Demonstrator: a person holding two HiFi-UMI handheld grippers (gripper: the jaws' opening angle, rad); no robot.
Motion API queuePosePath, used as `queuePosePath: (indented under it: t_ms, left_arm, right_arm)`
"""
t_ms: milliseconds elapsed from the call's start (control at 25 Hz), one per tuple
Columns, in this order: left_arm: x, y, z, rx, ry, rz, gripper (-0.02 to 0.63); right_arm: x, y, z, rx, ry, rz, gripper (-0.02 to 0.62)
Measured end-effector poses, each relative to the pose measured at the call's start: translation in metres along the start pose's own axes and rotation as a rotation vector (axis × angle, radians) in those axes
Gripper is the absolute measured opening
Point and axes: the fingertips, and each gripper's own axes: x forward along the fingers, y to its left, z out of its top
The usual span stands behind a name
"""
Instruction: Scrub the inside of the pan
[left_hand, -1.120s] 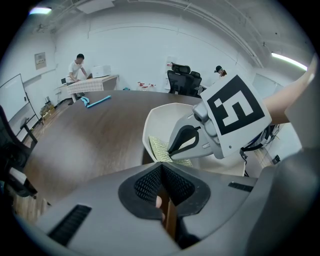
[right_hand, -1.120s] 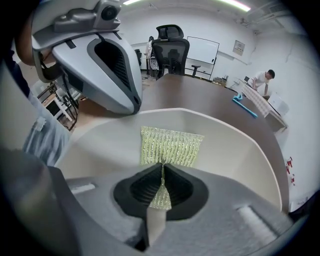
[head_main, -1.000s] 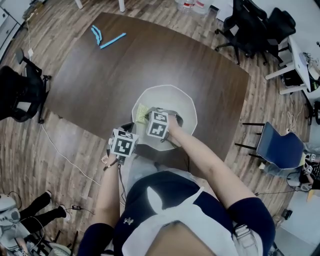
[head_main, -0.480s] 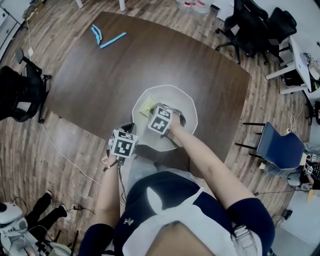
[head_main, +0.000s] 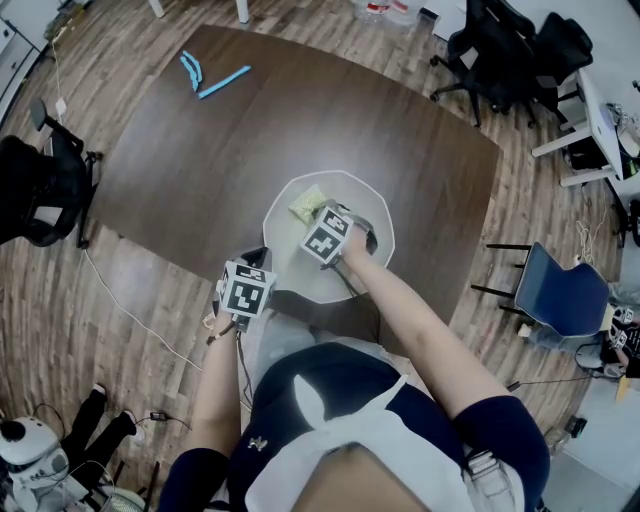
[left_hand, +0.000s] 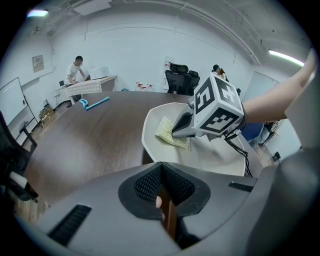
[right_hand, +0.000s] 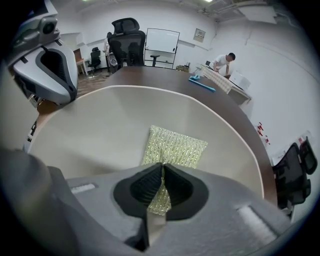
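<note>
A white pan (head_main: 375, 212) sits on the dark wooden table (head_main: 200, 170), close to its near edge. Inside it lies a yellow-green scrub pad (head_main: 306, 205), pressed on the pan's floor (right_hand: 100, 125) toward the far left side. My right gripper (head_main: 317, 217) is shut on the near end of the pad (right_hand: 175, 147), and it reaches down into the pan (left_hand: 210, 155). My left gripper (head_main: 250, 268) stands at the pan's near left edge. It is shut on the pan's brown handle (right_hand: 44, 106), which shows between its pads (left_hand: 162, 200).
Blue tools (head_main: 215, 75) lie at the table's far left corner. Black office chairs (head_main: 500, 50) stand beyond the table, another one (head_main: 40, 185) at its left, and a blue chair (head_main: 560, 290) at the right. A person (left_hand: 76, 70) works at a far table.
My right gripper has slid the pad across the pan's floor away from me and a little to the right, rolling as it went. The left gripper has stayed still on the handle.
</note>
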Motion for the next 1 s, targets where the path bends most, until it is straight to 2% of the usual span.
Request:
queuePosePath:
  t_ms: [160, 440, 1000]
  left_arm:
    - [-0.001, 0.003, 0.000, -0.001, -0.001, 0.002, 0.002]
    - [-0.001, 0.001, 0.000, 0.006, -0.002, 0.010, 0.002]
    - [-0.001, 0.000, -0.003, -0.004, -0.012, 0.016, 0.002]
  right_arm:
    - [0.001, -0.008, -0.004, 0.013, 0.037, -0.041, 0.017]
    - [-0.002, -0.016, -0.014, 0.037, 0.066, -0.060, 0.017]
    - [-0.003, -0.023, -0.038, 0.004, 0.202, -0.111, 0.017]
